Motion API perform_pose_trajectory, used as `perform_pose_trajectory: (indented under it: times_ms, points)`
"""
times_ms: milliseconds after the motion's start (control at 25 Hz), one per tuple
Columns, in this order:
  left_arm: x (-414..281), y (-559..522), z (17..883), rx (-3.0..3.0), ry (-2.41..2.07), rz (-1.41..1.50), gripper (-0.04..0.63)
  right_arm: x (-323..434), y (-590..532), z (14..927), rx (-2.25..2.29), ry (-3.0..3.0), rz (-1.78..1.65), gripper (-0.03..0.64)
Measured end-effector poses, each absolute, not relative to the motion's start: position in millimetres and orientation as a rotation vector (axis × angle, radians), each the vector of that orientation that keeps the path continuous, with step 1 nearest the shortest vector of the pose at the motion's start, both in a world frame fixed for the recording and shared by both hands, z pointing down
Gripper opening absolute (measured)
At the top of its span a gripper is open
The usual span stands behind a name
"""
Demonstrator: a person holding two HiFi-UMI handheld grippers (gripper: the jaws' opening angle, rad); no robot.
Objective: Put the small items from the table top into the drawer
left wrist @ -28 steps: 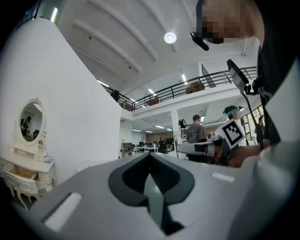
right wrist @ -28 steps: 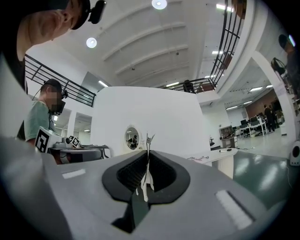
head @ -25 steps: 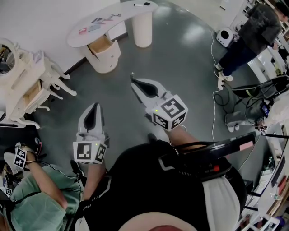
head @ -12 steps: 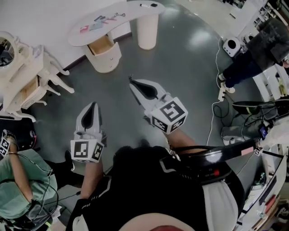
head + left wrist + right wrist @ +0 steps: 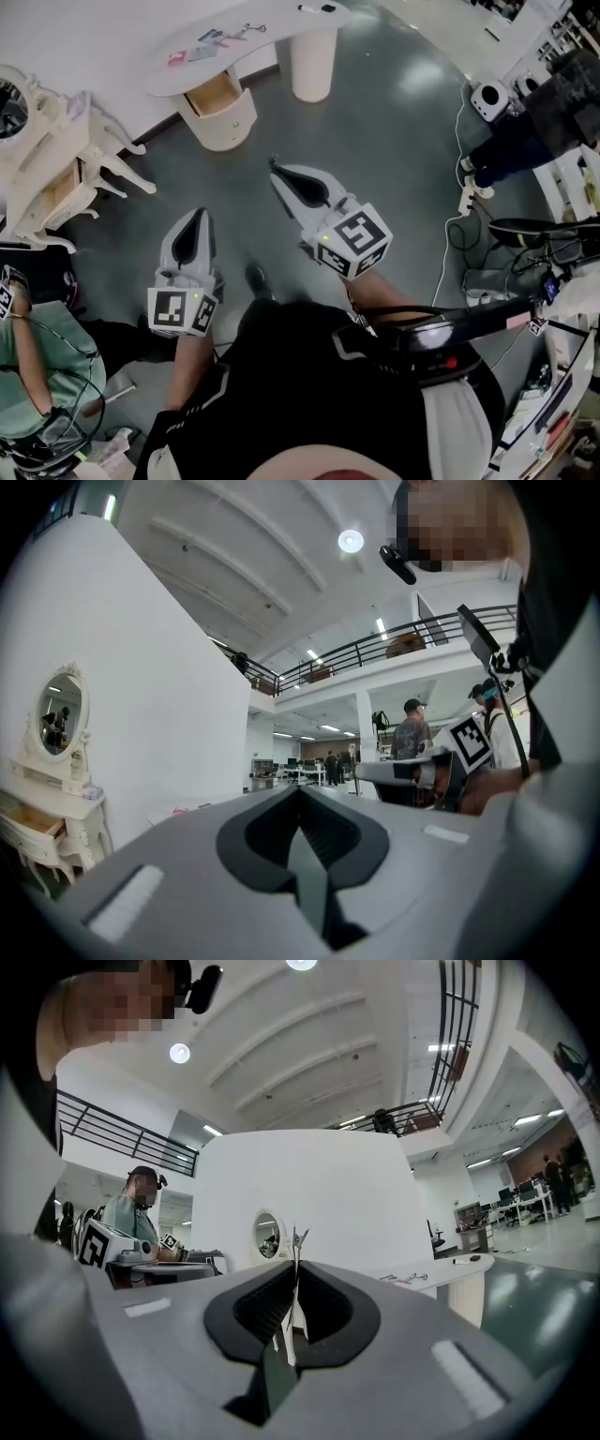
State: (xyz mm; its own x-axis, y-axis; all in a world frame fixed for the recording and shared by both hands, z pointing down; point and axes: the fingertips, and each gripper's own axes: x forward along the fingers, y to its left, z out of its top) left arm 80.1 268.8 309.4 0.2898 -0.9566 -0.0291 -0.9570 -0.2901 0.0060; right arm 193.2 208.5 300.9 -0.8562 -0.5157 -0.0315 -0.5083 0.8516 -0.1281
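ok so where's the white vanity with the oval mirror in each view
Head view: white vanity at the far left edge, against the white wall.
Left gripper view: lower left, with the same wall rising to its right.
Right gripper view: only its oval mirror shows, at centre, just left of the right hand-held gripper tips.
Shared landmark: the white wall behind it.

Open lab hall, mezzanine railing, distant office desks, grey floor, power strip, white dressing table
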Motion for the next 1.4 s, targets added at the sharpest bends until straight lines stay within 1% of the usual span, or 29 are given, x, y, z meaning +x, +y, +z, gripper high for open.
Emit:
perform_pose_trajectory:
  times_ms: [160,440,680,880,1160,1400]
  points:
    - [60,241,310,-2.533,1.838,0.045,0.0,174,182,302,-0.851,2.954,-0.176,0.015]
    - [4,194,305,-2.529,1.839,0.061,0.0,126,139,297,-0.876,2.947,-0.159,0.015]
    - [-37,167,291,-2.507,1.83,0.069,0.0,88,107,291,-0.907,2.942,-0.162,0.015]
    - [-67,143,298,-2.549,1.796,0.071,0.0,55,88,290,-0.93,2.954,-0.141,0.015]
    - [-82,116,309,-2.625,1.699,0.066,0.0,27,67,292,-0.985,2.949,-0.134,0.015]
    - [-91,86,310,-2.638,1.708,0.097,0.0,21,42,297,-1.0,2.961,-0.133,0.015]
